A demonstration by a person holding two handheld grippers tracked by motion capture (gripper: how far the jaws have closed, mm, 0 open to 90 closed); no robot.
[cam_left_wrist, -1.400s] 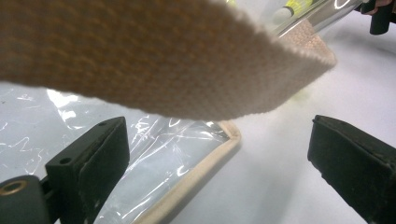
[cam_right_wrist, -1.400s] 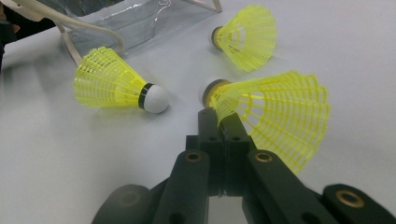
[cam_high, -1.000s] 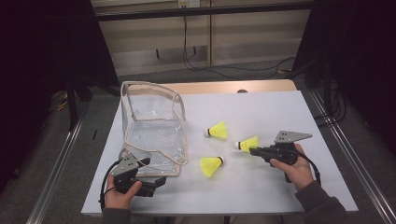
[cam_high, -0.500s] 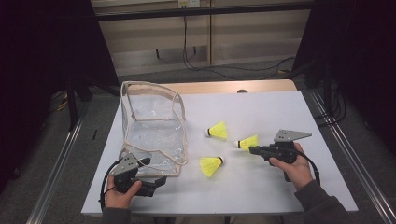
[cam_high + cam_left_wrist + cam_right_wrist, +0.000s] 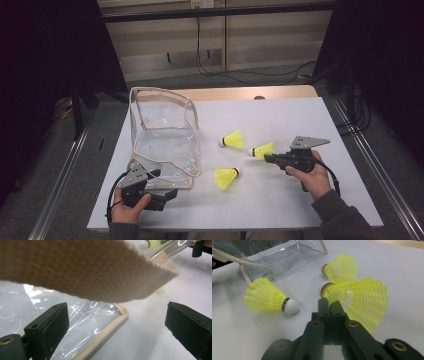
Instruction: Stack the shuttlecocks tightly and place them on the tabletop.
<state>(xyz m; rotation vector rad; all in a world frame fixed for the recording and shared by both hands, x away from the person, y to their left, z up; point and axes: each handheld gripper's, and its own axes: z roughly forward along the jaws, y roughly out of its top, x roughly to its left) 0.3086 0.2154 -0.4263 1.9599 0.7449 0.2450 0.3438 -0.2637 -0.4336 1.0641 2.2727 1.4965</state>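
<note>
Pinching the skirt edge of one yellow shuttlecock [image 5: 359, 302], right tool [image 5: 332, 305] clamped tight, jaws together on the thin plastic mesh, cork end pointing away toward the bag. Lying on the white table [image 5: 280, 210] at mid-right in the high view, just beside that tool's tip, with a second shuttlecock [image 5: 232, 140] a little farther off and a third shuttlecock [image 5: 226, 177] nearer the front edge, all three well apart from each other. Likely feather-light, so lifts with almost no effort, but springy and easily crushed: skirt mesh flexes and may deform or slip out under a hard squeeze. Better purchase probably at the firm rounded cork base or the dark band just behind it, where nothing gives; a grip on the skirt rim, as now, looks workable but liable to let the thing swing or twist. Rolls readily on its side, so a nudge could send it off.

Standing to the left, a clear plastic bag [image 5: 165, 135] with beige woven trim, soft-walled, mouth open, apparently meant to receive the shuttlecocks. Left tool [image 5: 117, 322] released, jaws spread wide at the bag's near corner, beige strap [image 5: 82, 272] hanging just above and between them, untouched by either pad. Floppy walls likely to sag without a hold on that trim.
</note>
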